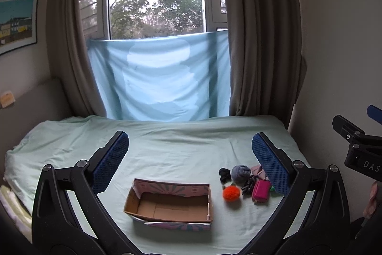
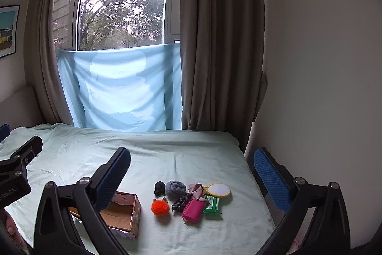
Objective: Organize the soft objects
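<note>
With both my left gripper and right gripper wide open and empty, I should reach down slowly, pinch the orange pompom gently, and drop it in the box.

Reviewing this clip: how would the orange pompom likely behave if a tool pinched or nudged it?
The orange pompom looks fluffy and round, so it would probably squash under a pinch and weigh little. Nudged, it may roll a bit on the bed sheet, though its fuzz and the two small dark bits on top could stop it. It lies apart from the cardboard box.
</note>
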A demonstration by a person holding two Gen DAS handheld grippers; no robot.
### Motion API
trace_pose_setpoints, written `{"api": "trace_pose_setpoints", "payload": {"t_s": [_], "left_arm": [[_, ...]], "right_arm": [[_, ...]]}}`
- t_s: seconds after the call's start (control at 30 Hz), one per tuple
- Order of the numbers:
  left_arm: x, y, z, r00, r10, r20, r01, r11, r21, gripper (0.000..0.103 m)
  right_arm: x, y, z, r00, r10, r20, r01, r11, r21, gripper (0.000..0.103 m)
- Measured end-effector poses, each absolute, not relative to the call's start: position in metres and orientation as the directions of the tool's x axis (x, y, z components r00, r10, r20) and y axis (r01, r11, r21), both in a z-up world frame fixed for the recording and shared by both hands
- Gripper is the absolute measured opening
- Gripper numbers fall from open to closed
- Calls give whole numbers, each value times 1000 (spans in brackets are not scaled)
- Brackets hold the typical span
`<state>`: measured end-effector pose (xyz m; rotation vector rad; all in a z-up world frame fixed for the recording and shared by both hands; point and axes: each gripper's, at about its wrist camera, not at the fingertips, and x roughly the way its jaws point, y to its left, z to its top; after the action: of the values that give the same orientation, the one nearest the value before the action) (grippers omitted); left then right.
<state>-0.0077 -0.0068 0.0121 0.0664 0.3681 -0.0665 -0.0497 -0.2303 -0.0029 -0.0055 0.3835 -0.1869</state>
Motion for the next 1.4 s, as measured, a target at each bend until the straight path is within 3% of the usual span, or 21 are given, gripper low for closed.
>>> {"api": "trace_pose_setpoints", "payload": {"t_s": [1.4], "left_arm": [[-2, -7, 7, 926, -53, -374, 76, 996, 46, 103]], "right_arm": [[-46, -223, -4, 909, -169, -381, 169, 985, -35, 103]]}}
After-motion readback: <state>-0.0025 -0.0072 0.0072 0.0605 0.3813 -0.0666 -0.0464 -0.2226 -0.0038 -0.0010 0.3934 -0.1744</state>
